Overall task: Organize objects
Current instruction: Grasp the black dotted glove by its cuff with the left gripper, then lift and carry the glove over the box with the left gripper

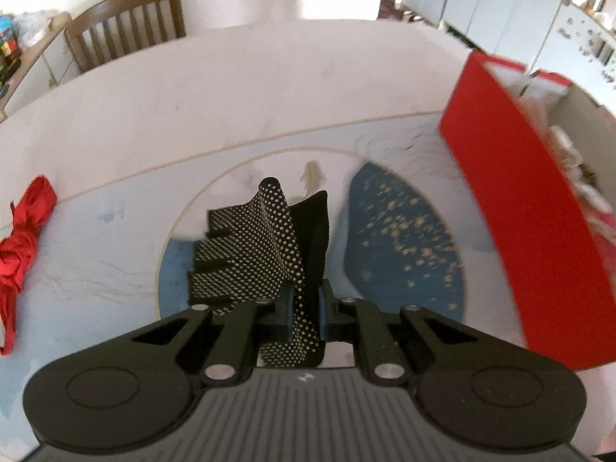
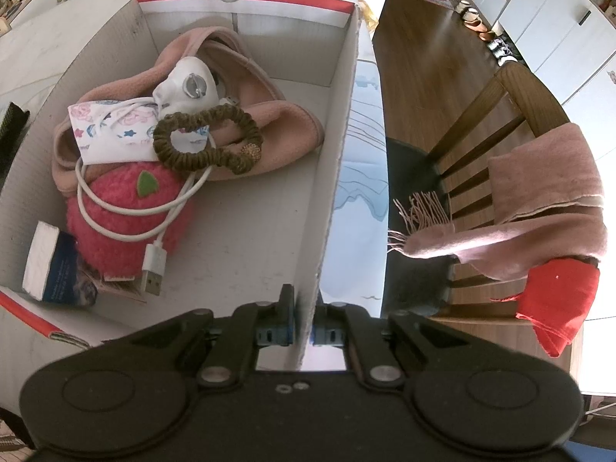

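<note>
My left gripper is shut on a black glove with white dots and holds it above the table mat. The red and white cardboard box stands to its right. My right gripper is shut on the box's right wall. Inside the box lie a pink cloth, a white mask, a brown scrunchie, a white USB cable, a pink fuzzy strawberry and a tissue pack.
A red ribbon lies at the table's left. A wooden chair stands behind the table. Another chair at the right carries a pink scarf and a red cloth. White cabinets line the far wall.
</note>
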Demonstrator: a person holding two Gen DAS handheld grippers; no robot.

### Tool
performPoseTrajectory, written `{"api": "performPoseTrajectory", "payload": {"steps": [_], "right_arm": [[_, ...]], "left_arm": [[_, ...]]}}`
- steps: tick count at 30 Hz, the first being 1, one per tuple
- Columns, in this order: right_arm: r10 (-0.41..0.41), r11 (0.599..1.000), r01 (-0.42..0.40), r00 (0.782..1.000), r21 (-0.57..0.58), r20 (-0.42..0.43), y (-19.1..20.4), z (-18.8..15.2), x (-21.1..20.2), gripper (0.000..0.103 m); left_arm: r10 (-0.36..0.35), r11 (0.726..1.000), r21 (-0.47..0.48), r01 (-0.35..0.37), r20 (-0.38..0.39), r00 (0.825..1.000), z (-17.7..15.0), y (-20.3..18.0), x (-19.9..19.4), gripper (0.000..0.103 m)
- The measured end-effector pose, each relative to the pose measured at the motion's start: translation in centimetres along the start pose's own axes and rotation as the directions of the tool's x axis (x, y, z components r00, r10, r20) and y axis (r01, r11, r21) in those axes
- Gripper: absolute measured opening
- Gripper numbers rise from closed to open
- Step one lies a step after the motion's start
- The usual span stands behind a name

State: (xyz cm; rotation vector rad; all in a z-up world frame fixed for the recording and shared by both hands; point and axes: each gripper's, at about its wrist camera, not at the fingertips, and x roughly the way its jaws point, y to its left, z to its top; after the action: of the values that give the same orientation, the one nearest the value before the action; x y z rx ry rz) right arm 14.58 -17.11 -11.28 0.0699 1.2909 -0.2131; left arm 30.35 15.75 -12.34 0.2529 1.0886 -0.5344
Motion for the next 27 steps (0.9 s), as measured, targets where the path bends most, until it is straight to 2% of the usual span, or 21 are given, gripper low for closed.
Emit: {"api": "performPoseTrajectory", "payload": {"steps": [8,15,20,27], "right_arm": [[0.001,1.0,-0.001,1.0,-0.004,0.001,0.1,0.0,0.0,0.005],[0.001,1.0,-0.001,1.0,-0.006,0.002,0.1,0.1,-0.2,0.004],[0.0,1.0,0.0,1.0,-0.007,0.003,0.1,0.1,-0.2,0.004],[-0.001,1.0,0.001,1.0,-0.011,0.006,0.2,0.1,-0.4,0.004]], "left_arm": [[-0.106,0.993,0.05,0.104,0.036,0.994,0.9,-2.2,-4.0,0.011],[-0.204,0.973,0.124,0.193,0.077,0.976,2.4,-5.7,-7.2,0.011],[-0.275,0.948,0.199,0.249,0.112,0.955,3.6,-8.3,-9.7,0.011],[-0.349,0.904,0.307,0.298,0.124,0.929,5.2,-12.3,-11.2,0.011]]}}
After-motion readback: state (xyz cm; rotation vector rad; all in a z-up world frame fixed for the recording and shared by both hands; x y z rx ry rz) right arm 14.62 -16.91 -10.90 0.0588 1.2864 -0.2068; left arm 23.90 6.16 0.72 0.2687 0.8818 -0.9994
